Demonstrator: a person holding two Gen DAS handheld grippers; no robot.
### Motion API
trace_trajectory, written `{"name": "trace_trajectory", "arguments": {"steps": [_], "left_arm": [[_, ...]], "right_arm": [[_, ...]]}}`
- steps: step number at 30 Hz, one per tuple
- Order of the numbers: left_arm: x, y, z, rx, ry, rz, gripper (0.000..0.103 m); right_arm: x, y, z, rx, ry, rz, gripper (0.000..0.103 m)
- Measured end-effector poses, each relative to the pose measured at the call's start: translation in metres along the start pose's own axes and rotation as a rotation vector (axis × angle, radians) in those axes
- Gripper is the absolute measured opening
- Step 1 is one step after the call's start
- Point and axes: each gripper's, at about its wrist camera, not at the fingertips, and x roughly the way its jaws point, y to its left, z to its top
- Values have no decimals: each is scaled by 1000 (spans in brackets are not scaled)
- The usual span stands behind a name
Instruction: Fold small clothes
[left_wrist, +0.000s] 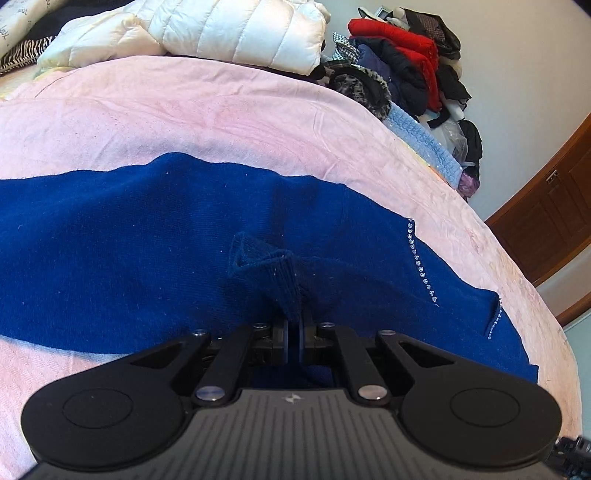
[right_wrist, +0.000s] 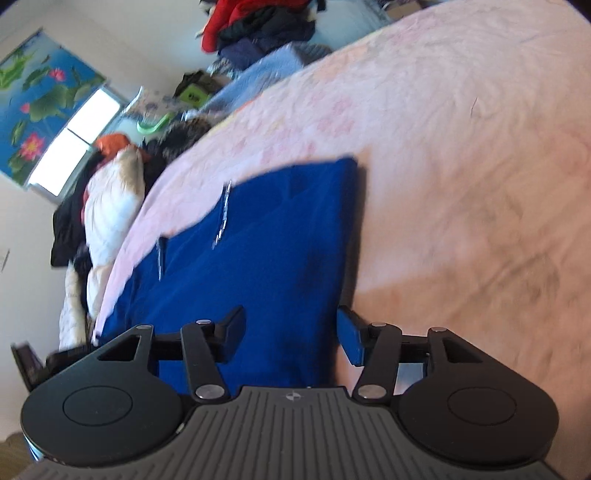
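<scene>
A bed covered by a pink sheet (left_wrist: 229, 110) fills most of both views and carries everything else. On it lies a dark blue knit garment (left_wrist: 110, 251), spread flat across the middle of the sheet, with lines of small clear stones (left_wrist: 421, 264) along its seams on the right in the left wrist view.

The left tongs (left_wrist: 294, 326) sit low over the near part of the garment with their jaws pressed together on a ribbed blue cuff (left_wrist: 280, 284), which rises in a peaked fold from the flat cloth into the jaws. The right tongs (right_wrist: 291, 332) hover over one straight edge of the same garment (right_wrist: 266, 251); the jaws stand apart, nothing is pinched, and blue cloth and a strip of pink sheet (right_wrist: 461, 147) show in the gap. That view is blurred.

Beyond the far edge of the sheet, a white quilted jacket (left_wrist: 236, 33) lies bunched, touching the sheet, with a zebra-striped cloth (left_wrist: 26, 51) at its left. To the right a heap of clothes (left_wrist: 406, 66) is stacked against the wall, a red piece on top of dark ones, with a light blue knit (left_wrist: 424, 140) at its foot beside the bed. A brown wooden door (left_wrist: 546, 214) stands further right. In the right wrist view a window blind printed with lotus flowers (right_wrist: 37, 99) hangs above a bright pane.
</scene>
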Motion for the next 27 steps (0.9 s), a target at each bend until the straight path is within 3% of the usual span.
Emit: {"name": "trace_trajectory", "arguments": {"steps": [1,2,3,8,12,15,18,19,20,22,24,27], "left_arm": [[-1,0,-1,-1,-5,1,5],[-1,-1,-1,0,-8,4,5],[-2,-1,-2,1,-9,8,5],[-4,2,-6,13,-7,-2,6],[-4,-7,-11,97,-43,24,6],[-20,-4,-9,82,-56,-2,6],[-66,24,-10,-36,-137,-93,12],[-81,39,-10,-95,-160,-106,27],[-95,56,-11,-168,-185,-102,55],[-123,97,-18,-352,-275,-42,89],[-145,138,-27,-528,-345,10,89],[-169,196,-43,-794,-381,73,89]], "right_arm": [[-1,5,-6,-32,-7,-12,49],[-1,10,-10,-70,-16,-39,25],[-1,13,-11,-84,-15,-78,10],[-18,3,-9,-77,-43,-88,8],[-13,-13,-11,-33,-43,-75,5],[-15,-16,-14,10,-64,-54,24],[-32,-14,-22,39,-142,-21,41],[-39,-11,-26,22,-174,-19,48],[-45,-6,-28,-5,-194,-12,49],[-51,6,-33,-52,-214,11,49],[-51,22,-36,-97,-214,40,49],[-38,53,-43,-166,-168,96,54]]}}
